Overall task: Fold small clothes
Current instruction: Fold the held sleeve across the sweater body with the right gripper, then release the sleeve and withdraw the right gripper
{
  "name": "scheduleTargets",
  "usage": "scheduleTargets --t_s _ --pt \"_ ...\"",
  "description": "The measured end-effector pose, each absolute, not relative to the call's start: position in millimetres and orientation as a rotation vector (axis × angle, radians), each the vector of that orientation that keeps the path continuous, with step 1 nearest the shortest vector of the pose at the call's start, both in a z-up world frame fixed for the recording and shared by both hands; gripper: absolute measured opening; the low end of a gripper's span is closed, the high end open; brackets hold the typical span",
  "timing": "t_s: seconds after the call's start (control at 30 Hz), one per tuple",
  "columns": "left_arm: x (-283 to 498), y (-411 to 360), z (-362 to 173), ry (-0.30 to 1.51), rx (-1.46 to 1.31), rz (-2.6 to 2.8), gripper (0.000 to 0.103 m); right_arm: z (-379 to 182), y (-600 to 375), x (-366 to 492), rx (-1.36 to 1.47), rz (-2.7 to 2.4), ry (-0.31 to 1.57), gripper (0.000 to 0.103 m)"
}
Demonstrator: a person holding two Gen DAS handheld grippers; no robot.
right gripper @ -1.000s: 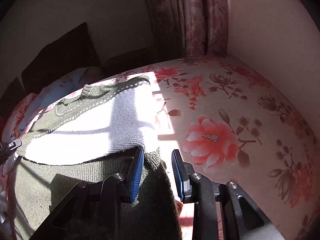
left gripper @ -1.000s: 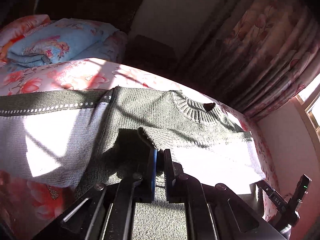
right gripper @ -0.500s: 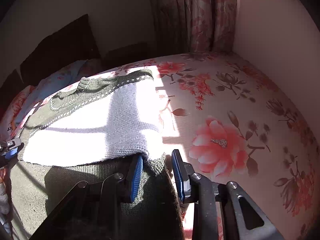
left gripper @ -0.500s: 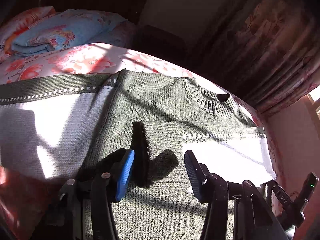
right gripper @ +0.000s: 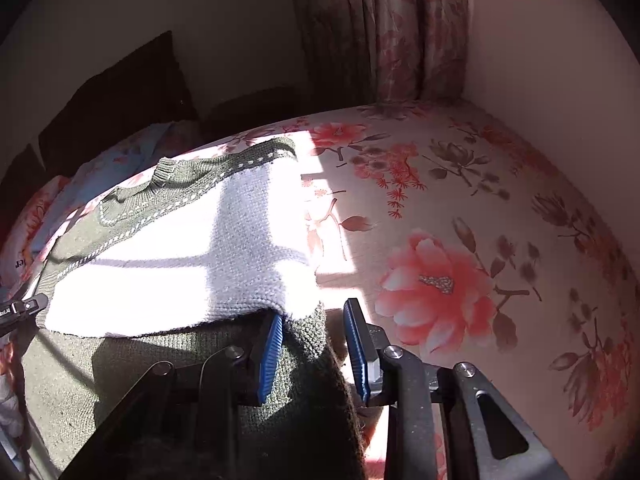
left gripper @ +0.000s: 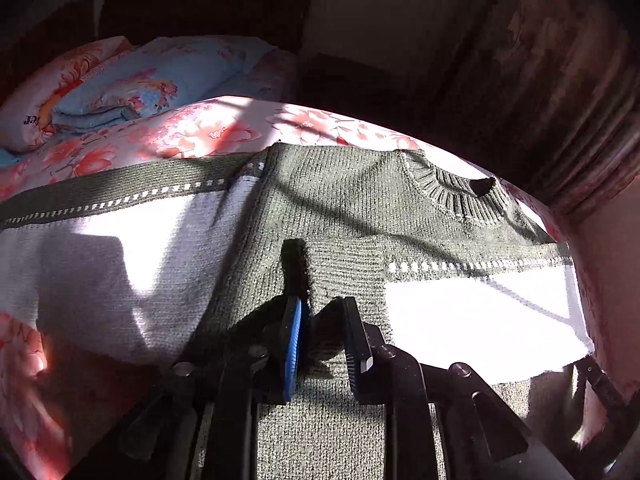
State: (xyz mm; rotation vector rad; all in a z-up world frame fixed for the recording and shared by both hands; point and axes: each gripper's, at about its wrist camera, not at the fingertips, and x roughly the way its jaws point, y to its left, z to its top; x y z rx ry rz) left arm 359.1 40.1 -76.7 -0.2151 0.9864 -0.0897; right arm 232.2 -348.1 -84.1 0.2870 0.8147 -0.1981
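A small green and pale lilac knitted sweater lies flat on the floral bed, neck toward the curtain. One sleeve is folded across its body; the other sleeve stretches out to the left. My left gripper is open over the folded sleeve's green cuff, with cloth between the jaws. In the right wrist view the sweater lies at left. My right gripper is open at its right edge, with the green knit lying between the fingers.
The floral bedsheet spreads to the right of the sweater up to a pink wall. Folded blue and floral bedding is stacked at the far left. A floral curtain hangs behind the bed.
My left gripper was shut on the sleeve cuff, then opened wide and let it lie on the sweater; its jaws are now narrower. My right gripper stayed open and nearly still.
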Motion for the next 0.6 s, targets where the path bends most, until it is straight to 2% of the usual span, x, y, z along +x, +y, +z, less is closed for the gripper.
scheduleTargets --t_s 0.03,0.07,0.27,0.43,0.53,0.6 --pt "357.6 41.5 -74.5 0.977 -0.212 -0.049 0.049 -83.7 -348.6 230.6 0.292 -0.195 0.819 0.030" --pt "355.7 40.9 -70.0 0.960 -0.190 -0.006 0.103 -83.1 -349.6 228.1 0.303 -0.189 0.825 0.030" --pt "335.7 18.8 -30.0 0.734 -0.128 -0.107 0.103 -46.7 -352.6 202.3 0.285 -0.201 0.651 0.030" --pt "358.2 -31.6 -54.8 0.820 -0.006 -0.261 0.103 -28.0 -342.1 261.7 0.199 -0.067 0.688 0.030" --pt "365.5 -44.6 -85.2 0.903 0.074 -0.252 0.103 -36.5 -335.4 311.0 0.155 0.006 0.774 0.030" --pt "365.0 -43.2 -80.7 0.895 0.064 -0.276 0.103 -43.5 -331.5 338.5 0.140 0.046 0.817 0.031"
